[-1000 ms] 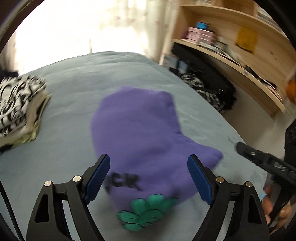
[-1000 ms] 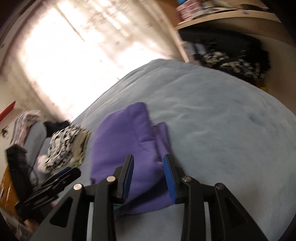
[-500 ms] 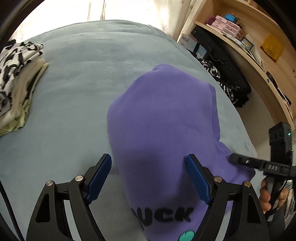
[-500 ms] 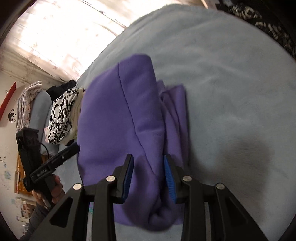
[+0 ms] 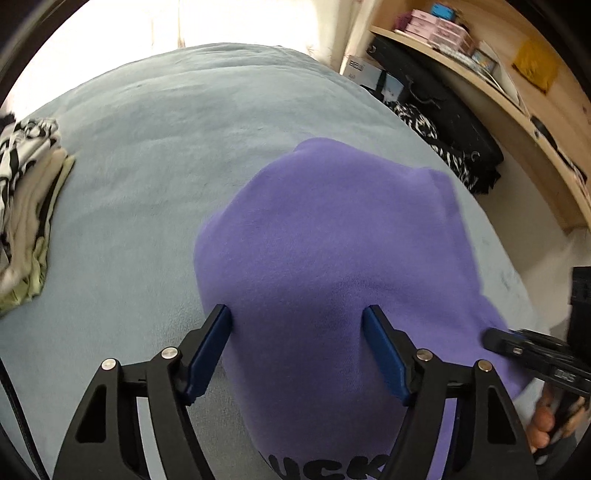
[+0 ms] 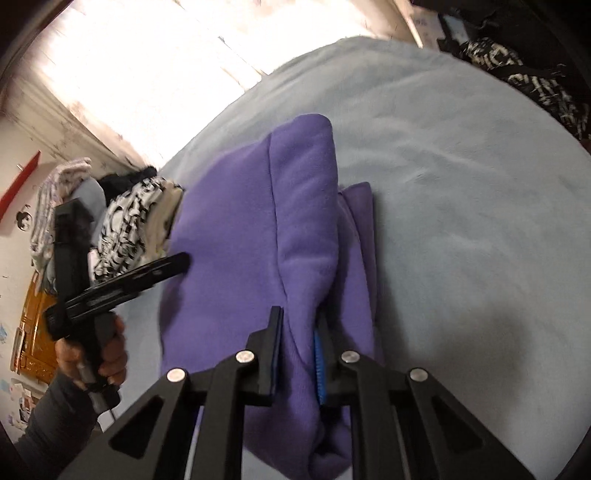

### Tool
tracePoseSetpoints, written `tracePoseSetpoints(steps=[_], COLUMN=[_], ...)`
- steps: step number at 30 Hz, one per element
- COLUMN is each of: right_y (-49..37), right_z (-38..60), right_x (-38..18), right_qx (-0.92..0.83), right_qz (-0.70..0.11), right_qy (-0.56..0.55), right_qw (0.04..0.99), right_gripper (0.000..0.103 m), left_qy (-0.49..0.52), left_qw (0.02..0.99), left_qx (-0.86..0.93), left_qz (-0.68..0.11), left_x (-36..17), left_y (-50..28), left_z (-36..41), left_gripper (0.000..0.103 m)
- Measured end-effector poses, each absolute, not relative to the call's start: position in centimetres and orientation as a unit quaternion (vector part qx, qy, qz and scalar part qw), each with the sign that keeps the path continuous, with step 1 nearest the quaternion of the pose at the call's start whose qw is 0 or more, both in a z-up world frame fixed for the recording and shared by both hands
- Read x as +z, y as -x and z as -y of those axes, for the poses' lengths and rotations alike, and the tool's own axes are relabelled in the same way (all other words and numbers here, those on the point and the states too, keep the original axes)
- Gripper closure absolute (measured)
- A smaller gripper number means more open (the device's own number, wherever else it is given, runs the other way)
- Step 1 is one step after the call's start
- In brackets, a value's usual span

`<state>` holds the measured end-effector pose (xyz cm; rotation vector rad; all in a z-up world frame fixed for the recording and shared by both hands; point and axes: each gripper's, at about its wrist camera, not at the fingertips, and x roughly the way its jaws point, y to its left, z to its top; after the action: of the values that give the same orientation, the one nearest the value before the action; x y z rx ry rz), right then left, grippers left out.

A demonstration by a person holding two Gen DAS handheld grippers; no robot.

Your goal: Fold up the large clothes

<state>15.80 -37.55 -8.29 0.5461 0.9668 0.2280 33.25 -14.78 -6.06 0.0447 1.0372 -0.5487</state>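
My right claw had just been closing, and its blue ribbed pads pinched a thick fold of the purple sweatshirt between them, gripping the fleece near its right-hand edge. My left claw stood fairly wide, its jaws having just been narrowing. The sweatshirt bulged up between its smooth blue pads: the left pad sat right at the cloth's edge, but I could not tell whether either pad truly pressed on it.

The sweatshirt was soft, matte fleece, folded into a rounded heap with a long seam running down it and a flatter layer sticking out beneath on the right. Black block letters showed at its near end. It lay on the bed, whose pale grey-blue cover looked plush and slightly napped.

At the bed's left side a stack of folded clothes rested, black-and-white patterned cloth on top, cream and pale green layers under it.

To the right stood a light wooden shelf, curved by the lens. On its upper board were pink boxes and a yellow packet; below the board, dark bags and a black-and-white patterned cloth were crammed together.
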Motion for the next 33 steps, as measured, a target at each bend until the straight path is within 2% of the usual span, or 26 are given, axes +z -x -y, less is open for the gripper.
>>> tracePoseSetpoints(steps=[3, 7, 12, 16, 21, 24, 33], right_y=[-14.0, -14.1, -14.2, -14.7, -16.4, -18.6, -27.1], right_z=[37.7, 37.5, 37.7, 37.1, 37.6, 38.1, 40.2], right_x=[-10.0, -15.2, -15.6, -13.7, -10.6, -8.8, -9.2], right_qx=[0.089, 0.07, 0.06, 0.069, 0.104, 0.101, 0.107], right_qz=[-0.462, -0.465, -0.45, -0.472, -0.467, -0.447, -0.463], right_qy=[-0.273, -0.294, -0.304, -0.271, -0.257, -0.245, -0.268], right_qw=[0.839, 0.832, 0.837, 0.836, 0.84, 0.854, 0.838], right_gripper=[0.09, 0.09, 0.09, 0.082, 0.056, 0.046, 0.046], left_qy=[-0.051, -0.086, -0.093, -0.097, -0.074, -0.048, 0.031], left_qw=[0.837, 0.849, 0.866, 0.872, 0.862, 0.848, 0.832], left_qx=[-0.257, -0.24, -0.224, -0.228, -0.24, -0.258, -0.263], left_qz=[-0.48, -0.462, -0.437, -0.423, -0.439, -0.461, -0.487], left_x=[-6.2, -6.9, -7.4, -7.0, -6.2, -5.3, -5.3], left_y=[-32.5, -31.7, -31.4, -30.8, -31.3, -32.0, -35.4], left_z=[16.0, 17.7, 18.5, 18.2, 17.1, 16.2, 12.1], left_gripper=[0.032, 0.032, 0.03, 0.03, 0.028, 0.028, 0.028])
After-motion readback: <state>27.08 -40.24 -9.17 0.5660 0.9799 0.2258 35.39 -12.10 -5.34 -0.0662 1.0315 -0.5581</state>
